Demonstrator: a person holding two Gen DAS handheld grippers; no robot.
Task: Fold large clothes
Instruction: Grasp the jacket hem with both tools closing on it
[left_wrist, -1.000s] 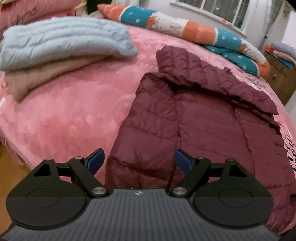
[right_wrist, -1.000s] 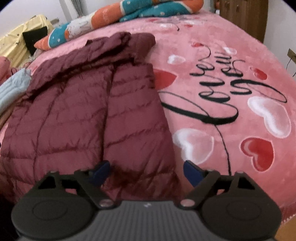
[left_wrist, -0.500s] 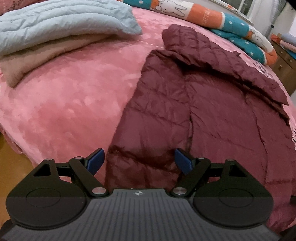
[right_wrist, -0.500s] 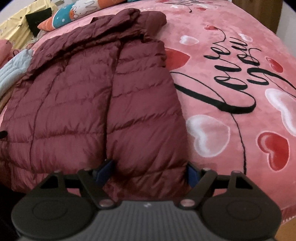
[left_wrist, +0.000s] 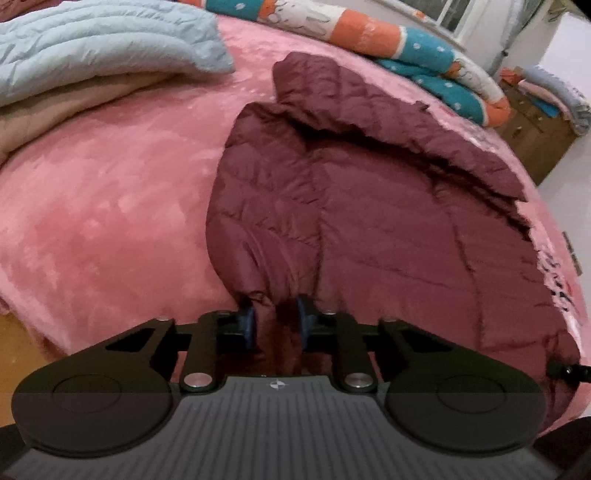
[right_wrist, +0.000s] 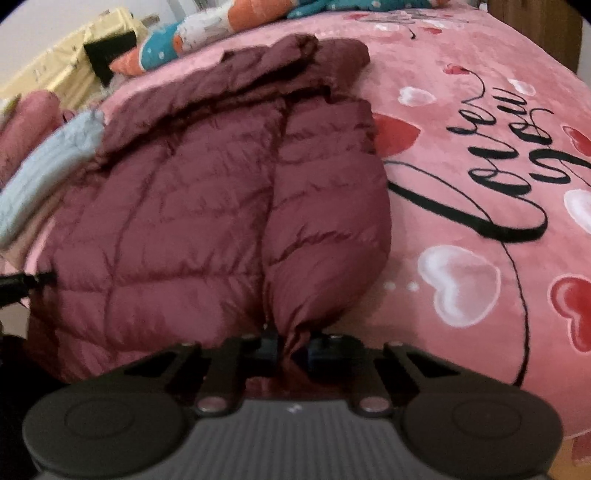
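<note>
Both grippers have just been closing, and each now pinches a bunch of the maroon puffer jacket's near hem between its blue pads. Seen from the left wrist, the left gripper (left_wrist: 275, 319) has its jaws drawn narrow on the hem of the jacket (left_wrist: 388, 221), at the outer panel on that side, with fabric gathered into a pucker between the pads. From the right wrist, the right gripper (right_wrist: 291, 349) clamps the hem of the opposite outer panel in the same way, the cloth squeezed to a thin fold. Ahead of both grippers the jacket lies spread flat on the pink bedspread (left_wrist: 110, 192), its hood at the far end. Beyond and to the left of the left gripper sits a folded pale-blue quilted garment (left_wrist: 92, 48) on top of a beige one. Right of the right gripper the bedspread shows black script and hearts (right_wrist: 458, 284). A long orange-and-teal bolster (left_wrist: 406, 40) lies past the hood.
</note>
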